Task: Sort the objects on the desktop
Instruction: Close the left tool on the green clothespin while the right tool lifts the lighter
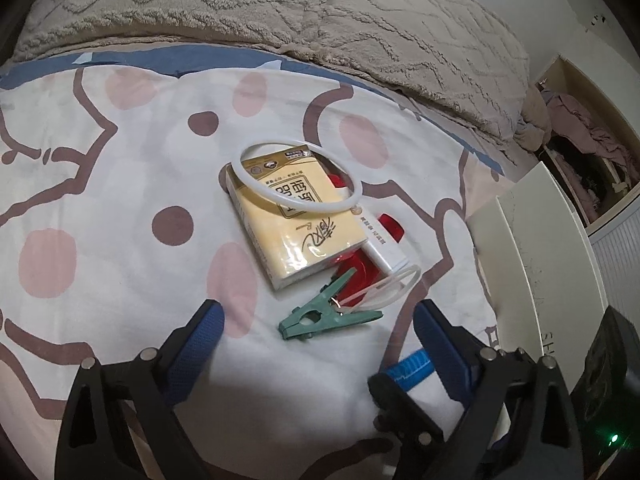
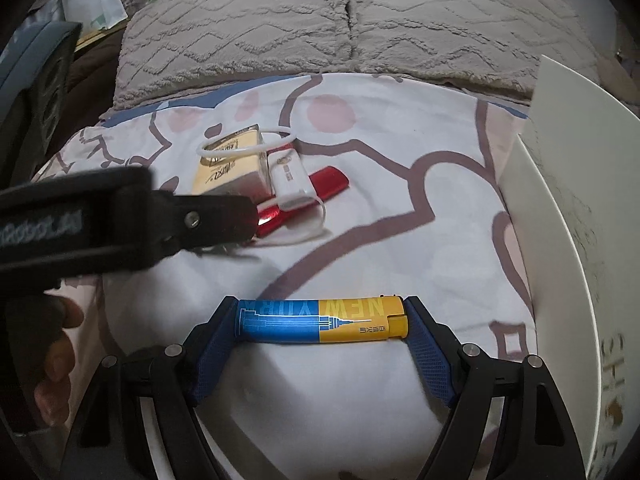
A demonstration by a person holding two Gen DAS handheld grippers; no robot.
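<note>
Right gripper (image 2: 320,322) clamped endwise on blue-yellow lighter (image 2: 322,322), just beside white box (image 2: 560,240); left gripper (image 1: 320,320) spread, empty, green clip (image 1: 320,312) between fingertips, seemingly untouched

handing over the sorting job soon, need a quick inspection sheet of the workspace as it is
surface: patterned bedsheet, soft and wrinkled
job's things: yellow tissue pack under a white ring; white box and red items beside the pack; green clip in front; blue and yellow lighter
clutter: nothing seen
grippers: left gripper open, the clip lies ahead between its fingers; right gripper closed on the lighter, end to end
cables: thin white cord looping from the white box
surroundings: grey textured blanket behind; white shoe box at right
</note>
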